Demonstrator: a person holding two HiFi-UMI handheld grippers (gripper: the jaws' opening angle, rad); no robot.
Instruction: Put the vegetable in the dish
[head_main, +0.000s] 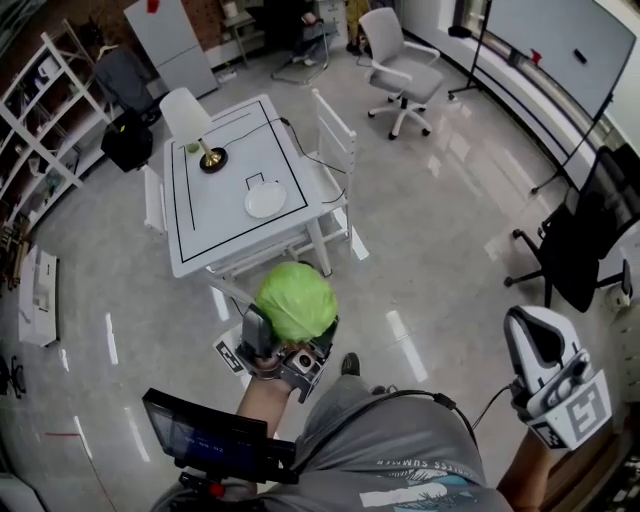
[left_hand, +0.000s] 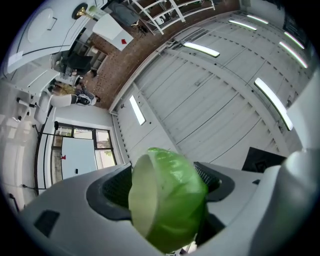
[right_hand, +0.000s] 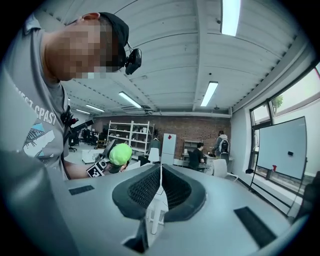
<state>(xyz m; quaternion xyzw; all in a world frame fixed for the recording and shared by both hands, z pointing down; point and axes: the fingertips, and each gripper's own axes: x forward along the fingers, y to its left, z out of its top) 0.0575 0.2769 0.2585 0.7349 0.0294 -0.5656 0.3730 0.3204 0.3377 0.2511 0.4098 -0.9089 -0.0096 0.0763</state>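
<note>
A white lamp (head_main: 193, 128) stands far-left on the white table (head_main: 215, 215); an office chair (head_main: 398, 62) sits far right.

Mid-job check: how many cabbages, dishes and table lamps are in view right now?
Cabbage: 1
Dish: 1
Table lamp: 1
Total: 3

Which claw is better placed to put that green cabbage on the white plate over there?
The left. The left claw holds the cabbage, and the plate on the table lies ahead of it. The right claw is shut on nothing, off to the side.
</note>
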